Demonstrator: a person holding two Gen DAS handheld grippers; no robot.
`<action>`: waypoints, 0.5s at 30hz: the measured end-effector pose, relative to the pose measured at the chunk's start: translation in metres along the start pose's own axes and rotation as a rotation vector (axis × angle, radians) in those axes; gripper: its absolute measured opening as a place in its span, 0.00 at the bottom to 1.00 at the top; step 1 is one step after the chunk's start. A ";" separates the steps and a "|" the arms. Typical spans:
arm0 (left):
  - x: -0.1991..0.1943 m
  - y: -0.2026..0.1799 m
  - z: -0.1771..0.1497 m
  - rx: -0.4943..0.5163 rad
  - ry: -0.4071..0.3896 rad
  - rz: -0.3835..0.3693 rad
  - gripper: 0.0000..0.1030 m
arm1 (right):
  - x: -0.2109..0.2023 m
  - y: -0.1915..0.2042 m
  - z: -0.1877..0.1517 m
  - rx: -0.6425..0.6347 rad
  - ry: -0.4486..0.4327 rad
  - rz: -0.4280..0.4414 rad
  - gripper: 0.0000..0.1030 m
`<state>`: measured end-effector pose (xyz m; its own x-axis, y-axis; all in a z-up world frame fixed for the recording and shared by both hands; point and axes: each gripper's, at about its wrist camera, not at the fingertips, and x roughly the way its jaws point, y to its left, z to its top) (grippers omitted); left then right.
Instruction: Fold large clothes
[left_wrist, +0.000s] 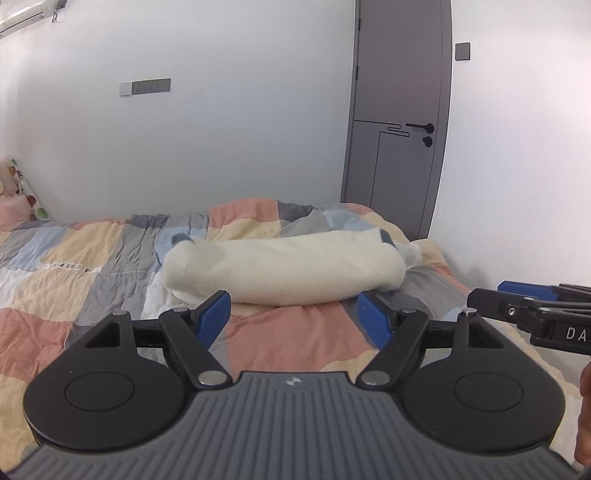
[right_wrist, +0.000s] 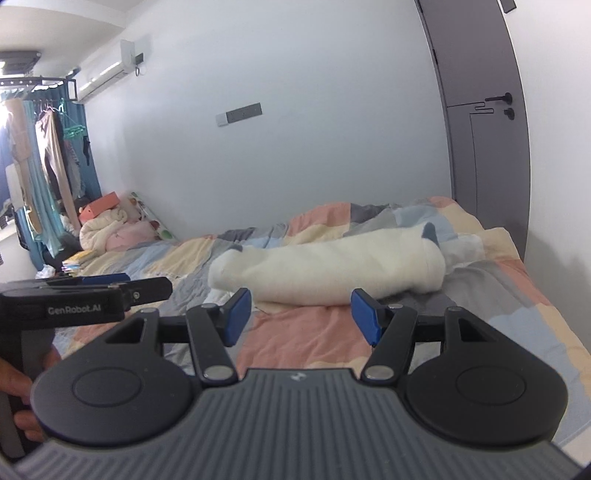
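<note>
Grippers first: the left gripper (left_wrist: 293, 315), black-armed with blue ribbed pads, stands released with nothing between its jaws, and the right gripper (right_wrist: 301, 317), of the same make, is likewise spread apart and empty, the two held side by side near the foot edge of the bed. Just beyond both sets of pads lies the cream-white fleecy garment (left_wrist: 284, 271), already gathered into a long, thick bundle with a grey-blue trim showing at each end; it rests across the patchwork quilt (left_wrist: 92, 251) of pink, yellow, grey and pale blue squares that covers the bed. Neither gripper touches the cloth. Judging by its compact shape, the folding looks largely done, perhaps all of it; what may remain is one more fold to halve the long bundle, or a squaring-up of its ends. Farther off, a grey door (left_wrist: 400, 110) stands in the white wall.
</note>
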<state>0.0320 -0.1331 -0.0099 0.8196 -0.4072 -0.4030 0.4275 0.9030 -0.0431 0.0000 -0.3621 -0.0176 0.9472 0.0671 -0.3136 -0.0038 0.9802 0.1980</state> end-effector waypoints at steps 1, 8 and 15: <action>0.001 0.002 -0.001 -0.002 0.001 0.004 0.79 | 0.000 0.002 -0.001 -0.009 0.000 -0.008 0.62; 0.003 0.017 0.001 -0.042 -0.005 -0.001 0.96 | 0.002 0.003 0.000 0.006 -0.016 -0.022 0.62; 0.006 0.023 0.002 -0.046 0.021 0.022 1.00 | 0.012 0.000 -0.001 0.024 0.019 -0.025 0.61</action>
<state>0.0470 -0.1147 -0.0116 0.8202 -0.3848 -0.4232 0.3911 0.9172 -0.0760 0.0113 -0.3611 -0.0223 0.9404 0.0463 -0.3368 0.0279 0.9768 0.2123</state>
